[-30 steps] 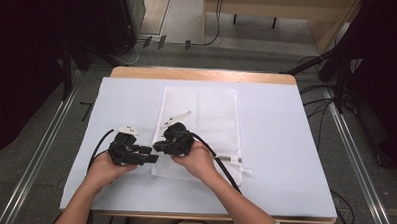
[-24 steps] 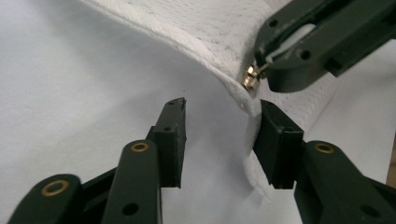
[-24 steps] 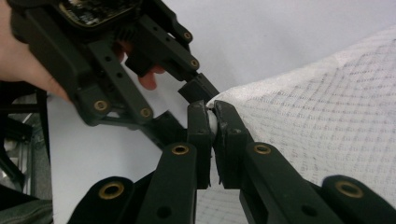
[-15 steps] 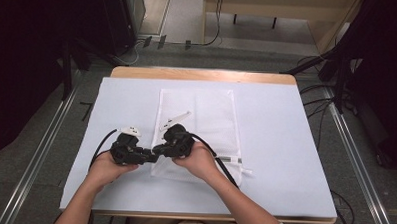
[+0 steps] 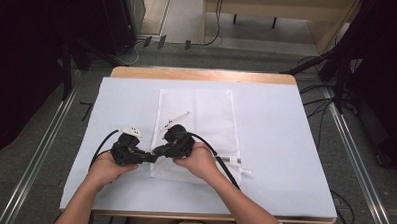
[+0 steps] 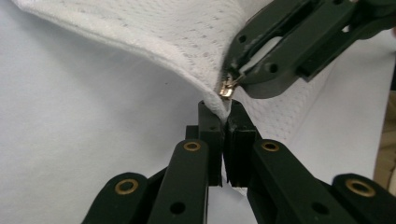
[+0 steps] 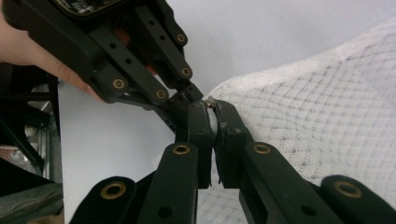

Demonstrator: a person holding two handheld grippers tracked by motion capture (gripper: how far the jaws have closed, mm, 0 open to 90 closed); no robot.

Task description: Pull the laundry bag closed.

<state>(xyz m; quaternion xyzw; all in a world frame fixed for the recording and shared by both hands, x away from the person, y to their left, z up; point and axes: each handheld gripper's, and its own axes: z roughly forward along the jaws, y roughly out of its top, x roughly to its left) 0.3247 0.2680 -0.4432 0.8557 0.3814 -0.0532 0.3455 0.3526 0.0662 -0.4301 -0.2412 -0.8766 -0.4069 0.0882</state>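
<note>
A white mesh bag (image 5: 206, 122) lies flat on the white table cover (image 5: 280, 145). Both grippers meet at its near left corner. My left gripper (image 6: 223, 108) is shut on the bag's corner fabric (image 6: 219, 100), lifting it a little off the cover. My right gripper (image 7: 212, 109) is shut on the small metal zipper pull (image 7: 210, 100), right beside the left jaws. In the left gripper view, the zipper pull (image 6: 227, 87) sticks out of the right gripper's jaws. In the high view, the left gripper (image 5: 153, 156) and right gripper (image 5: 158, 151) nearly touch at their tips.
The wooden table edge (image 5: 203, 74) runs along the far side. Black cables (image 5: 220, 160) trail from the grippers over the bag's near edge. The floor with metal rails (image 5: 40, 141) and dark equipment surrounds the table.
Both hands stay at the bag's near left corner with hardly any shift. The grips on the corner and the zipper pull look the same.
</note>
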